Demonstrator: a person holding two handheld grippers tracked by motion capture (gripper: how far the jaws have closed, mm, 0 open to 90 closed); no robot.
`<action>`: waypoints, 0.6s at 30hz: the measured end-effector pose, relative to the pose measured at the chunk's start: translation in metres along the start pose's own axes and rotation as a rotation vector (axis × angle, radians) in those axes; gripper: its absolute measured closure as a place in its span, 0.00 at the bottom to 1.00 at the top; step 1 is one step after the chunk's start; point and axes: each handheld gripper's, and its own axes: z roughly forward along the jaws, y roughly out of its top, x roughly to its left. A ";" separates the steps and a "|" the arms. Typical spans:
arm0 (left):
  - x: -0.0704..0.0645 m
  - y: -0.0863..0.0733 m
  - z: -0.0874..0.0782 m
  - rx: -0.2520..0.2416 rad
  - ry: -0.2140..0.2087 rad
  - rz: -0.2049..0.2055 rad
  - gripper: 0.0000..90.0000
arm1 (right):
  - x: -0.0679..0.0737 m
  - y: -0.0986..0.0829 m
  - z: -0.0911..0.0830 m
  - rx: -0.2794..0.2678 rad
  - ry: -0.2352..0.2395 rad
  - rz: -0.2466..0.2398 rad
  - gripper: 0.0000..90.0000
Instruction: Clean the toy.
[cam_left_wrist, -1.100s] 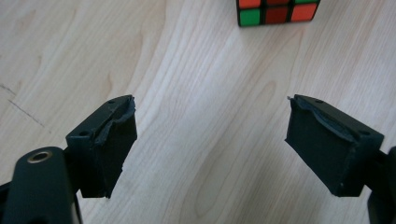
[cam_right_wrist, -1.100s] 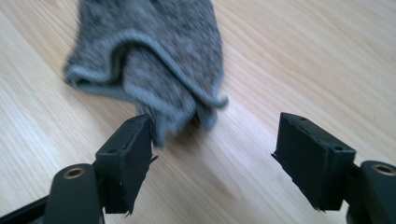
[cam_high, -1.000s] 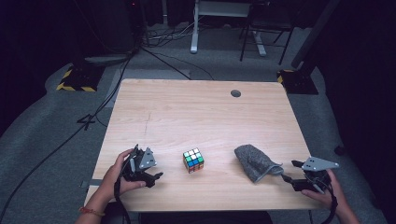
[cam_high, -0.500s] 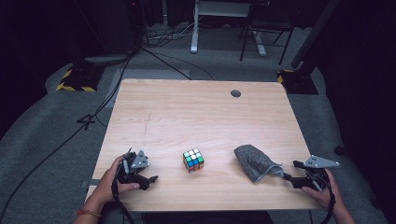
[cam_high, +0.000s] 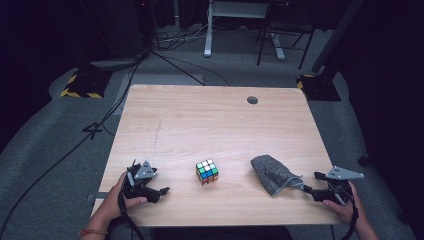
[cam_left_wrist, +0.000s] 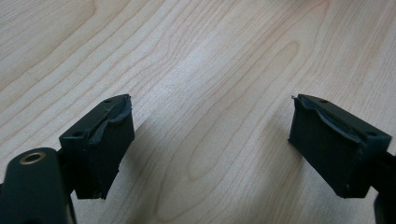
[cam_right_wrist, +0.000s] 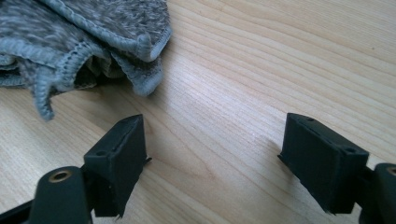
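Wooden table (cam_high: 210, 120) seen from above, with a grey cloth (cam_high: 272, 173) lying bunched near its front edge. The right gripper (cam_high: 309, 190) sits just right of the cloth, low over the wood, its jaws spread wide and holding nothing; in the right gripper view the cloth's hemmed edge (cam_right_wrist: 140, 51) lies just ahead of the left jaw, apart from it. A puzzle cube (cam_high: 207, 171) stands left of the cloth, well apart. The left gripper (cam_high: 164, 190) rests farther left of the cloth, beyond the cube, jaws likewise spread and empty. The step in hand appears to be grasping the cloth: best done by advancing until a folded hem lies between the jaws, then closing on several layers.
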 end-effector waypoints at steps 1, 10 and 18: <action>0.000 0.000 0.000 0.000 0.000 -0.001 0.16 | 0.000 0.000 0.000 0.000 0.000 0.000 0.24; 0.000 0.000 0.000 0.000 0.003 -0.004 0.16 | 0.000 0.000 0.000 0.000 0.000 0.000 0.24; 0.001 0.000 0.000 0.000 0.007 -0.007 0.16 | 0.000 0.000 0.000 -0.001 0.002 0.002 0.24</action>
